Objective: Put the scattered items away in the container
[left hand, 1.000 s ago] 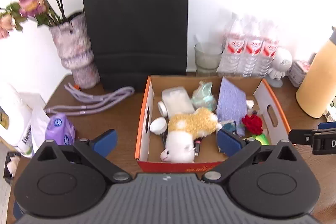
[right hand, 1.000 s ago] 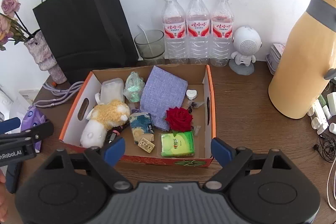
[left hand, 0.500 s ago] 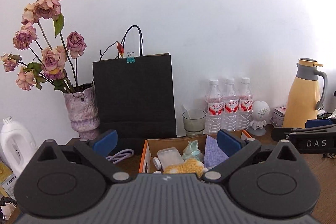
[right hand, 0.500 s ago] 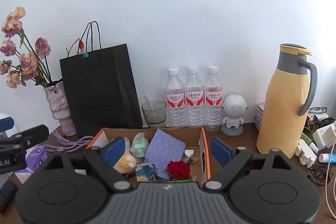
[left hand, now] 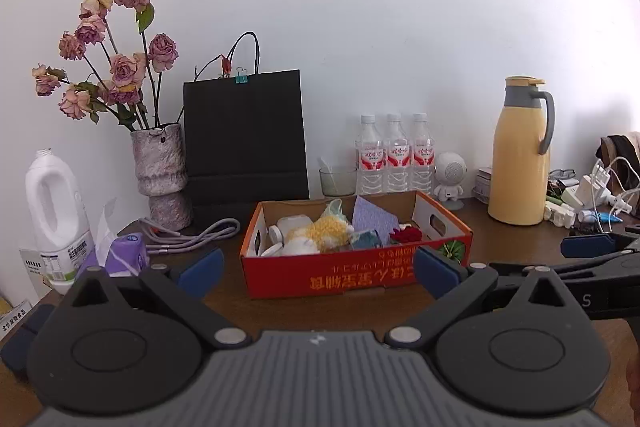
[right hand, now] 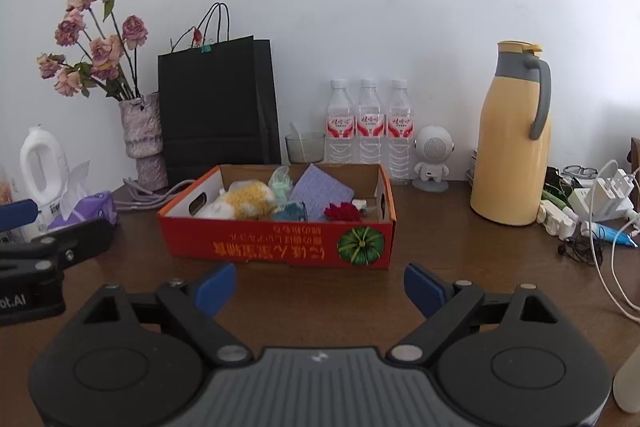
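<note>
both grippers have pulled back from above the box point(right hand: 276, 239) to the near edge of the desk point(right hand: 460, 251), and they now look at it level from the front. the left gripper point(left hand: 316, 273) and right gripper point(right hand: 320, 287) both have jaws spread with nothing between them. the box sits mid-desk holding the plush toy point(right hand: 244, 203), cloth point(right hand: 320, 193) and rose point(right hand: 342, 213), so the tidying looks finished.

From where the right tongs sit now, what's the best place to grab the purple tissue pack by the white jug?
Probably across the narrow sides of the purple tissue pack, coming from above. It lies flat on the table, a tissue sticks up from its top, and the white jug crowds its back. It sits nearer the left tongs, which are open.
</note>
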{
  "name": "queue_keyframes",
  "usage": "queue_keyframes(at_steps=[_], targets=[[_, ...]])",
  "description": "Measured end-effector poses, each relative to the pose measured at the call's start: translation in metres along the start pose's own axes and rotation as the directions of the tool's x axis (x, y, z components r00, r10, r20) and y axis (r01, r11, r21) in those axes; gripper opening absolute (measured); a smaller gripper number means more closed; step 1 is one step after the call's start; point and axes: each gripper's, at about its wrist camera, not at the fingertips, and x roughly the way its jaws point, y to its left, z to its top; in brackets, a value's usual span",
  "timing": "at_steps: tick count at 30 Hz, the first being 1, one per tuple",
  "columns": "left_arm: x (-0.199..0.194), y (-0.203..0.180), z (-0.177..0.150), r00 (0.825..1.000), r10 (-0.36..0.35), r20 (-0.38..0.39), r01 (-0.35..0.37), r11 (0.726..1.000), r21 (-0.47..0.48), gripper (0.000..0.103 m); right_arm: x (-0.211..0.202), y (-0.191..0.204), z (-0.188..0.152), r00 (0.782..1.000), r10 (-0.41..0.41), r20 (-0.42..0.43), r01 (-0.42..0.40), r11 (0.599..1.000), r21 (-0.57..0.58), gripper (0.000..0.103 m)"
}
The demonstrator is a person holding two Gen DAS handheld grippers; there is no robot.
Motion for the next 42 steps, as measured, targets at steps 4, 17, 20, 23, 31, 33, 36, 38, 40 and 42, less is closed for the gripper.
queue_keyframes(at_steps=[4,17,20,23,31,33,36,38,40,42], targets=[[-0.037,0.004,-0.037,1.000,-0.008,-0.024,0.007,0.999,-0.035,0.103,-0.037,-0.005,-0.039,0.999,0.033,0.006,-0.033,0.999,0.031,0.092],[-0.069,0.015,-0.079,0.990,0.010,-0.138,-0.017,0.999,-0.045,0.103,-0.084,0.013,-0.090,0.999,0.032,-0.042,-0.033,0.999,-0.030,0.097],[-0.045,0.014,-0.087,0.980,0.013,-0.197,-0.026,0.998,-0.064,0.103,-0.060,0.015,-0.092,0.998,0.019,-0.059,-0.021,0.999,-0.037,0.097],[-0.022,0.011,-0.092,0.968,-0.005,-0.249,-0.008,0.999,-0.051,0.103,-0.031,0.013,-0.091,0.995,0.001,-0.102,-0.003,1.000,-0.016,0.097],[0.055,0.021,-0.087,0.942,0.016,-0.335,-0.043,0.996,-0.074,0.103,0.045,0.012,-0.077,0.981,0.005,-0.193,0.000,1.000,0.027,0.097],[0.070,0.024,-0.086,0.932,0.009,-0.361,-0.041,0.996,-0.082,0.103,0.059,0.013,-0.074,0.976,0.011,-0.219,-0.003,0.999,0.034,0.097],[0.083,0.027,-0.087,0.923,0.004,-0.385,-0.039,0.996,-0.084,0.103,0.072,0.015,-0.070,0.974,0.005,-0.226,0.001,1.000,0.025,0.097],[0.087,0.027,-0.088,0.915,-0.004,-0.403,-0.033,0.996,-0.085,0.103,0.077,0.017,-0.068,0.972,0.001,-0.235,0.002,1.000,0.013,0.097],[0.087,0.026,-0.091,0.909,-0.008,-0.417,-0.029,0.996,-0.084,0.103,0.081,0.018,-0.068,0.969,-0.008,-0.249,0.009,1.000,0.001,0.097],[0.088,0.025,-0.092,0.901,-0.014,-0.433,-0.021,0.997,-0.076,0.103,0.083,0.019,-0.070,0.967,-0.014,-0.254,0.014,1.000,-0.002,0.097]])
